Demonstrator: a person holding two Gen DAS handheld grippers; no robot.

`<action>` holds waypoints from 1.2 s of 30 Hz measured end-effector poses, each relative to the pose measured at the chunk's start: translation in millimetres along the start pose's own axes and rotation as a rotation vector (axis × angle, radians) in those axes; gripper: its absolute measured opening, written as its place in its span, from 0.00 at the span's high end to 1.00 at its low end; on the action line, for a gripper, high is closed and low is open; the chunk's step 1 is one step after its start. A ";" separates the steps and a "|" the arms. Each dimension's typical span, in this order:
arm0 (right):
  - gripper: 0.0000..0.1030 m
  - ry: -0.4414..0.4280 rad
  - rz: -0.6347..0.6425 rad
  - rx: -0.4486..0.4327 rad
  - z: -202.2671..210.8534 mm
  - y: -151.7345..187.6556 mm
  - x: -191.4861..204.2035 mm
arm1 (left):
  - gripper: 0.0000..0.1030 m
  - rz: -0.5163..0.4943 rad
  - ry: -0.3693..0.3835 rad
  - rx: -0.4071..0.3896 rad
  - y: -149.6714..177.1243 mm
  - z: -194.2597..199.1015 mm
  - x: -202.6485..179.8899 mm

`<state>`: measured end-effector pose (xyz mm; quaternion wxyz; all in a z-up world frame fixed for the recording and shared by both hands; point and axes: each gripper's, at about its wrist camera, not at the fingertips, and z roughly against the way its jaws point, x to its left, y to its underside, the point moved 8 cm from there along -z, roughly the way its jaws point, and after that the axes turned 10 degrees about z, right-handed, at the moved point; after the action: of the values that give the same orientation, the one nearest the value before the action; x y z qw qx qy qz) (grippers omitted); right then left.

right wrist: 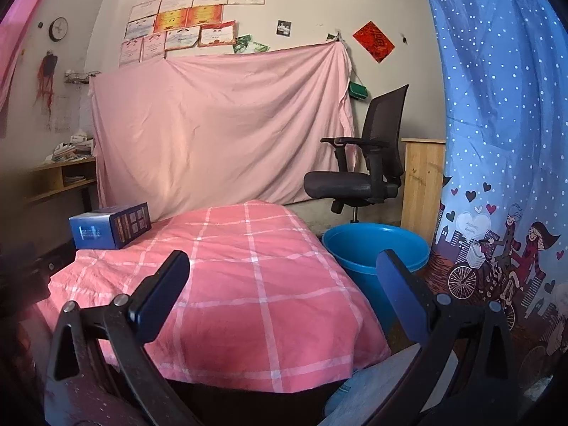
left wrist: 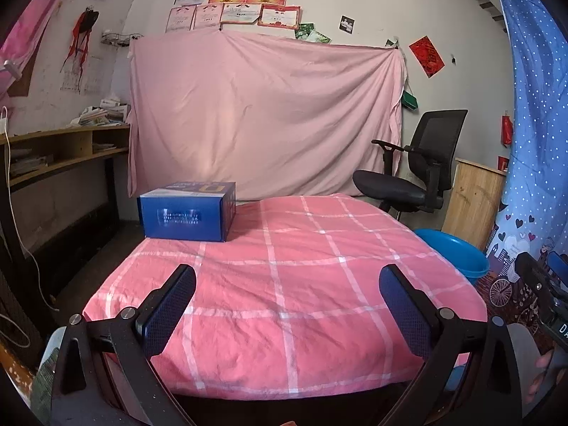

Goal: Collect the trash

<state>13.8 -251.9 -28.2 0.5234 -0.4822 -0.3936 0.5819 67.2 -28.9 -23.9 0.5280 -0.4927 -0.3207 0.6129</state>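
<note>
Left gripper (left wrist: 287, 305) spread wide, empty, poised above the near edge of a table draped in a pink checked cloth (left wrist: 284, 284). Right gripper (right wrist: 284, 294) likewise gaping and empty, over the near right corner of the same table. On the far left corner, a blue box (left wrist: 188, 211), flat on the cloth, well apart from both pairs of fingers. Just beside the table's right edge, on the floor, a blue bucket (right wrist: 376, 245), open-topped. Beyond, a black office chair (right wrist: 365, 163) before a hung pink sheet (left wrist: 266, 113); a blue dotted curtain (right wrist: 497, 106) at right.
</note>
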 end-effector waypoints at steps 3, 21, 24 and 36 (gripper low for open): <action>0.00 -0.009 -0.001 0.005 -0.6 2.0 1.6 | 0.02 0.005 -0.003 -0.001 1.8 2.4 1.0; 0.00 -0.029 -0.024 0.011 -1.4 6.0 3.0 | 0.02 -0.011 0.001 -0.030 2.1 10.5 -1.8; 0.00 -0.029 -0.028 0.012 -1.2 6.4 4.2 | 0.02 -0.013 0.000 -0.031 2.1 10.0 -2.0; 0.00 -0.030 -0.031 0.012 -0.7 7.0 7.1 | 0.02 -0.020 -0.002 -0.033 3.0 11.8 -3.4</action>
<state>13.0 -246.0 -36.1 0.5292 -0.4639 -0.4054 0.5835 54.9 -31.4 -22.1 0.5257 -0.4975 -0.3360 0.6027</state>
